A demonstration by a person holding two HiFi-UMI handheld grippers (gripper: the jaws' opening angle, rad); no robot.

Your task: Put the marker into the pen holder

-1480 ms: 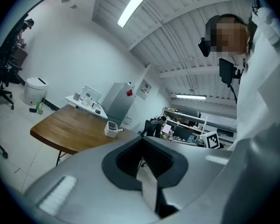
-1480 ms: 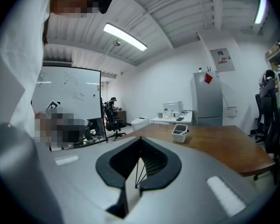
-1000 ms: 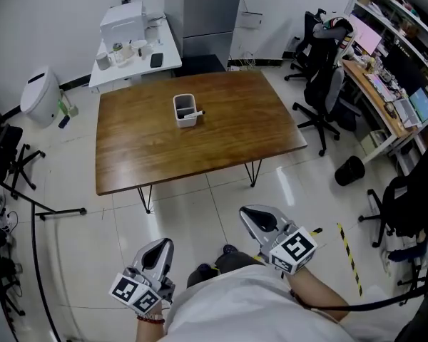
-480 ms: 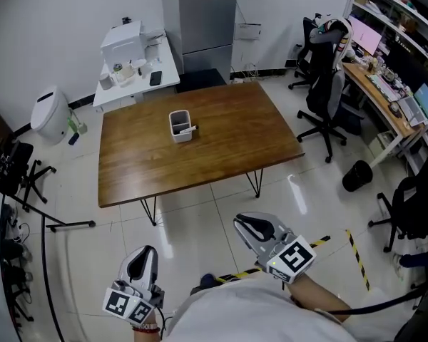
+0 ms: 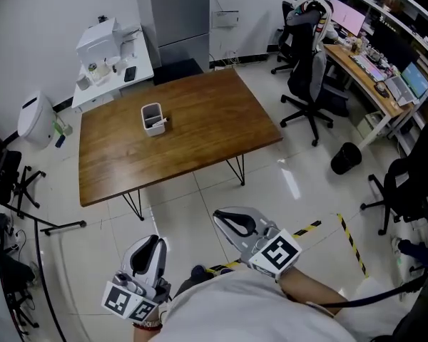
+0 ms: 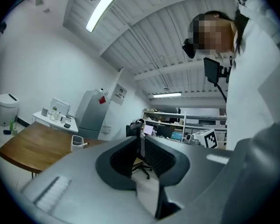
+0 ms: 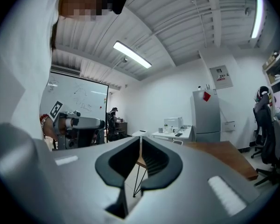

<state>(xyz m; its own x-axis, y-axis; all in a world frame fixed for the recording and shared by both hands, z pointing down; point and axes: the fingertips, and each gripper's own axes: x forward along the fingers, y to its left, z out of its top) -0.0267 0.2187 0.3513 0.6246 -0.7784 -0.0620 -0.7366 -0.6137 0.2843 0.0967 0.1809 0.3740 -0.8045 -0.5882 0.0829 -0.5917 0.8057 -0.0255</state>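
A white pen holder stands on the brown wooden table, toward its far left. A small marker lies by the holder's right side; I cannot tell whether it touches it. Both show small in the left gripper view, holder and marker. My left gripper and right gripper are held low by the person's body, over the floor and well short of the table. Each is shut with nothing in it, the jaw tips meeting in the left gripper view and in the right gripper view.
A white side table with a printer and a grey cabinet stand behind the table. Office chairs, a black bin and a cluttered desk are at right. A white bin and tripod legs are at left.
The head view has swung, so the table sits further left and lower in the picture. Both grippers stay shut and low near the body, shifted slightly left.
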